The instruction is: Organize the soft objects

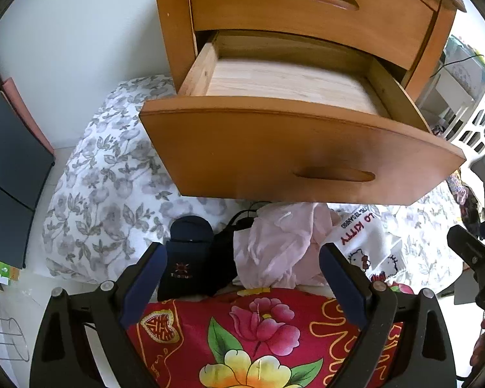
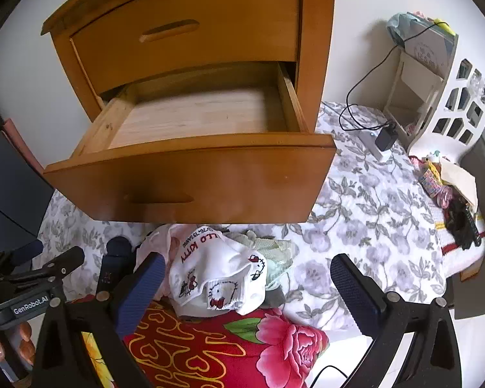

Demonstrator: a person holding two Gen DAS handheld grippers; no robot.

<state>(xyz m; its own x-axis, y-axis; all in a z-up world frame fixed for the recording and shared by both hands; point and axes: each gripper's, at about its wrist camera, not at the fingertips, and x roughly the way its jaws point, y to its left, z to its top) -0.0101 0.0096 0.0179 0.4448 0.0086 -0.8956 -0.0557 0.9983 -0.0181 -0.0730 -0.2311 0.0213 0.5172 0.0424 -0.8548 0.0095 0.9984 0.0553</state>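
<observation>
A pile of soft clothes lies on the floral bedsheet (image 1: 93, 194) below an open, empty wooden drawer (image 1: 291, 80). It holds a pink garment (image 1: 274, 242), a navy sock (image 1: 184, 252), a black item (image 1: 223, 258) and a white Hello Kitty cloth (image 2: 216, 274), over a pale green cloth (image 2: 274, 252). My left gripper (image 1: 242, 278) is open and empty, just short of the pink garment. My right gripper (image 2: 245, 284) is open and empty, its fingers either side of the Hello Kitty cloth. The drawer also shows in the right wrist view (image 2: 197, 116).
A red flowered quilt (image 1: 258, 333) lies under both grippers. The wooden nightstand (image 2: 184, 26) has a closed upper drawer. A white openwork basket (image 2: 452, 103), a black charger with cable (image 2: 384, 135) and small clutter (image 2: 449, 190) sit at the right. A dark panel (image 1: 9, 161) stands at the left.
</observation>
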